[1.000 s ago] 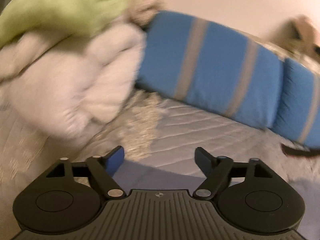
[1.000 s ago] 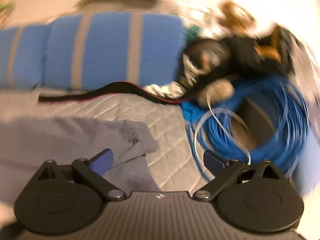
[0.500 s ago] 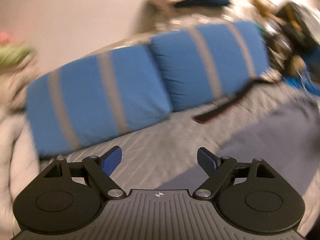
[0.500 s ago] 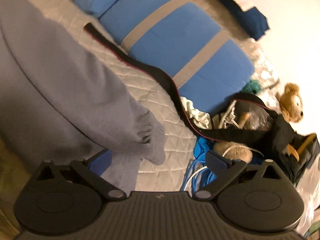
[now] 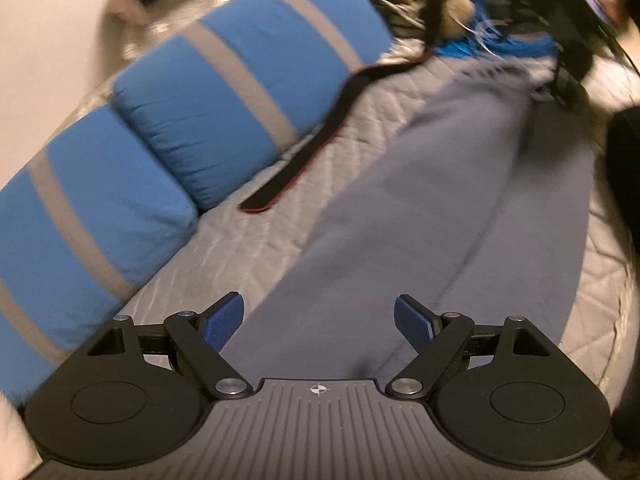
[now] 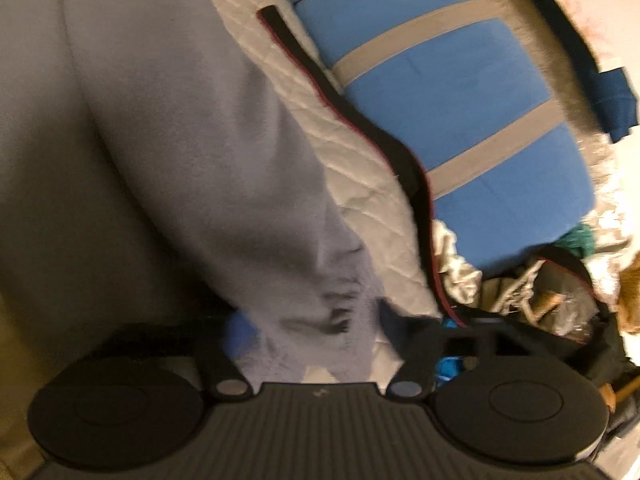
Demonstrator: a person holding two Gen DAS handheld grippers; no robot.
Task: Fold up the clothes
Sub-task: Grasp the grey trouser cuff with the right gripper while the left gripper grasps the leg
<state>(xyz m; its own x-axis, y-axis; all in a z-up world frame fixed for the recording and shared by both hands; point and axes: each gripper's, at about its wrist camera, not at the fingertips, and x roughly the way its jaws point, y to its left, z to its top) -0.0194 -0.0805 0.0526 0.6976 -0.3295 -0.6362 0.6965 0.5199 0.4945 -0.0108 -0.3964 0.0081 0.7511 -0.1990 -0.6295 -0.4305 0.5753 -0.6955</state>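
Swung hard over the last sec. Left view was full of a white-and-green laundry heap, then just pillows; now aimed down the length of the long grey-blue soft garment (image 5: 440, 208), laid out flat on the pale quilted bed cover (image 5: 256, 240). Left tool (image 5: 319, 319) wide apart w/ nothing between the blue ribbed pads (image 5: 224, 322), hovering at the near end of the cloth; touching or not, can't tell. Far left: two blue pillows with grey stripes (image 5: 224, 92) along the wall. Black strap with red edging (image 5: 320, 136) snaking betw. pillows and garment, just beside the cloth, apart from it as far as visible.

Right view very blurry, so moving fast. Half a sec ago the cuff end lay loose betw. spread fingers; now the bunched, wrinkled end of the garment (image 6: 192, 184) sits right in the right tool (image 6: 316, 328), fingers drawn in against the fabric. Looks clenched on it, prob. mid-squeeze, though blur makes it a soft call. Blue coiled cable (image 6: 450, 366) peeking just behind the right finger; dark bag clutter (image 6: 560, 292) further right.

Meaning for the task, imo: sorting/reaching bit done, one garment picked and spread. One end secured, other end not yet gripped. Fold itself not started. Strap close enough to snag if the cloth gets dragged that way.
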